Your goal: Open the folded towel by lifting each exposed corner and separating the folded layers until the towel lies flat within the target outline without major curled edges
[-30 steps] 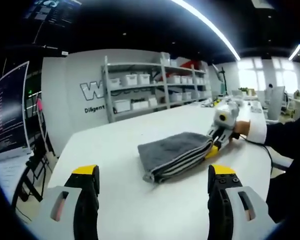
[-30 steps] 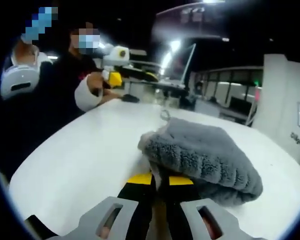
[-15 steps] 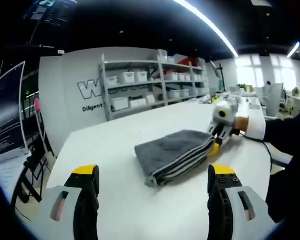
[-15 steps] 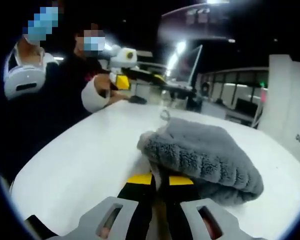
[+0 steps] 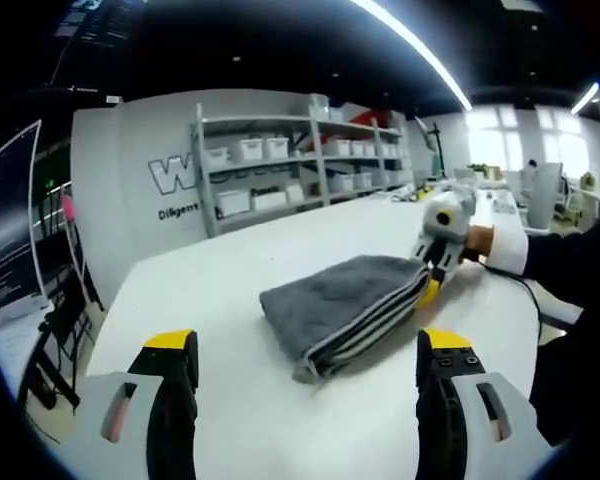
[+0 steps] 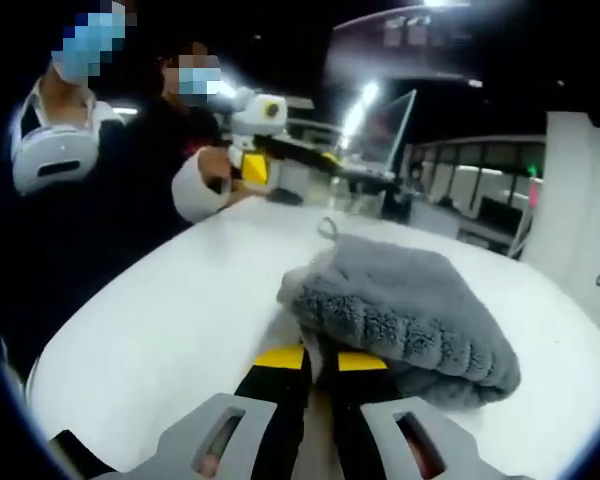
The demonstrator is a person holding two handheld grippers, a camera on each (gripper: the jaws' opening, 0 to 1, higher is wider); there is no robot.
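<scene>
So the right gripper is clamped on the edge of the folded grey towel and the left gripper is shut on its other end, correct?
Not quite. The right gripper is clamped on the edge of the folded grey towel, but the left gripper is open and holds nothing: the left gripper view shows its jaws spread wide, short of the towel on the white table.

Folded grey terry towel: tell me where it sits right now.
The folded grey terry towel lies on the white table, mid-frame in the left gripper view, with the right claw at its right edge, shut on that edge in the right gripper view.
</scene>
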